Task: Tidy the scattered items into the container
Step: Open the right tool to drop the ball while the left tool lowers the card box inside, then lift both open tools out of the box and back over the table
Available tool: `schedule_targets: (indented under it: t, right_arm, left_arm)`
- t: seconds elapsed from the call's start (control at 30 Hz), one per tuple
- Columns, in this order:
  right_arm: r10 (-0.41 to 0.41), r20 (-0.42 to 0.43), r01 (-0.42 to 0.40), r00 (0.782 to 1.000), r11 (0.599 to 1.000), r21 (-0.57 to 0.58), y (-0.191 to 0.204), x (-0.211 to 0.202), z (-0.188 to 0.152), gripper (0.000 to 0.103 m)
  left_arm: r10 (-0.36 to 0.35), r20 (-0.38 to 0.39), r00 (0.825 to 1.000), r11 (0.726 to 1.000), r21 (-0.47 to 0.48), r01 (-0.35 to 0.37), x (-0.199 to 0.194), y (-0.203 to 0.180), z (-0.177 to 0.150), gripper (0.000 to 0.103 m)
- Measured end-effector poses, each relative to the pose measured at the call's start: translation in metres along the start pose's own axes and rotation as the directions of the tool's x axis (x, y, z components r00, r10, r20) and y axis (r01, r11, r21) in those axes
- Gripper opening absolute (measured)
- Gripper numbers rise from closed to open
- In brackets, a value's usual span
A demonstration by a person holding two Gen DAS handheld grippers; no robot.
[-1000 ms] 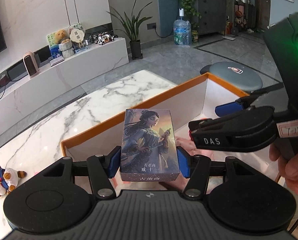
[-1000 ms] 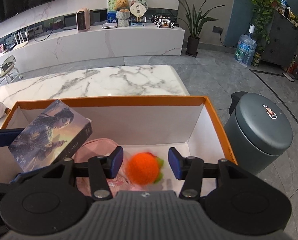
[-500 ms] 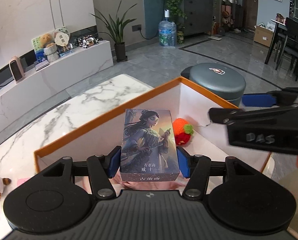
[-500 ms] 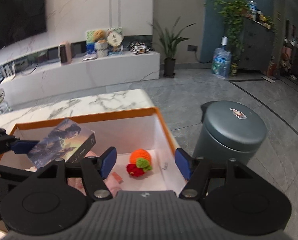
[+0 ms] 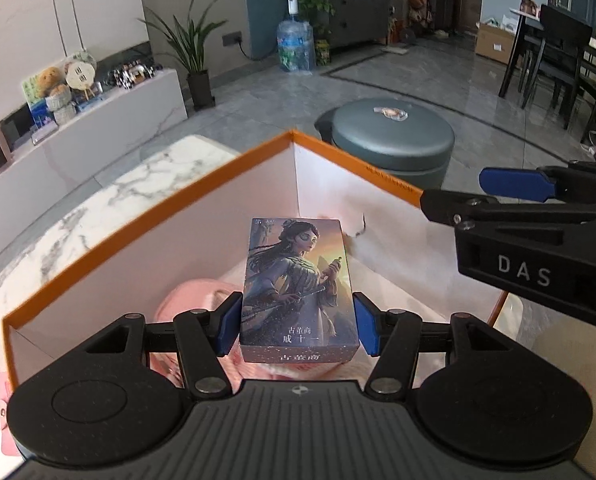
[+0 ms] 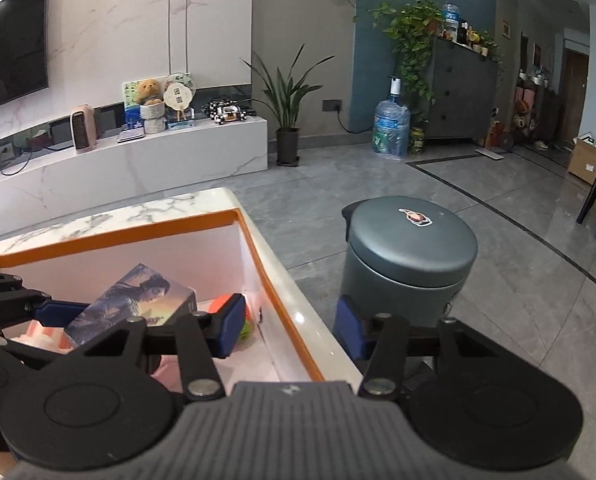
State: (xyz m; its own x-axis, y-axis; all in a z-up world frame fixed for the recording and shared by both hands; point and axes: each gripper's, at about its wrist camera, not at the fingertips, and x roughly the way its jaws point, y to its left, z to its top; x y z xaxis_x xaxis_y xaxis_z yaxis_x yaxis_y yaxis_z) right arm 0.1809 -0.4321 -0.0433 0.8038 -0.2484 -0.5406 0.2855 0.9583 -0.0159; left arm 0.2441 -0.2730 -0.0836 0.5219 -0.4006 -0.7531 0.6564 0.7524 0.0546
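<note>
The left gripper (image 5: 296, 326) clamps the card box (image 5: 298, 288) over the orange-rimmed container (image 5: 137, 216); the placing step is in hand. The right gripper (image 6: 287, 326), its jaws just narrowed on nothing, hangs released at the right rim. Next: lower the box beside the pink item (image 5: 185, 300), then let go.

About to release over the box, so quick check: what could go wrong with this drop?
1. The card box is gripped only near its lower end by the left gripper; it may tip on release.
2. It hangs above the pink item, so it could land tilted.
3. The right gripper, empty, jaws just closing, straddles the orange-rimmed container wall and could snag it.
</note>
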Motion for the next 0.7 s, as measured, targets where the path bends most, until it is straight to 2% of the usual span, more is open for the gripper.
schedule_targets:
  t: [0.27, 0.6, 0.7]
  right_arm:
    - [0.006, -0.003, -0.006, 1.000, 1.000, 0.028, -0.005, 0.000, -0.005, 0.054]
    - [0.009, -0.013, -0.009, 1.000, 1.000, 0.028, -0.005, 0.001, -0.008, 0.054]
    - [0.011, -0.019, -0.011, 1.000, 0.999, 0.034, -0.005, 0.000, -0.008, 0.054]
  left_arm:
    - [-0.047, -0.088, 0.995, 0.995, -0.092, 0.039, 0.018, 0.009, 0.008, 0.066]
    - [-0.044, -0.116, 0.992, 0.998, -0.039, 0.039, 0.017, 0.002, 0.005, 0.068]
    - [-0.045, -0.118, 0.992, 0.998, -0.049, 0.040, 0.015, 0.003, 0.003, 0.068]
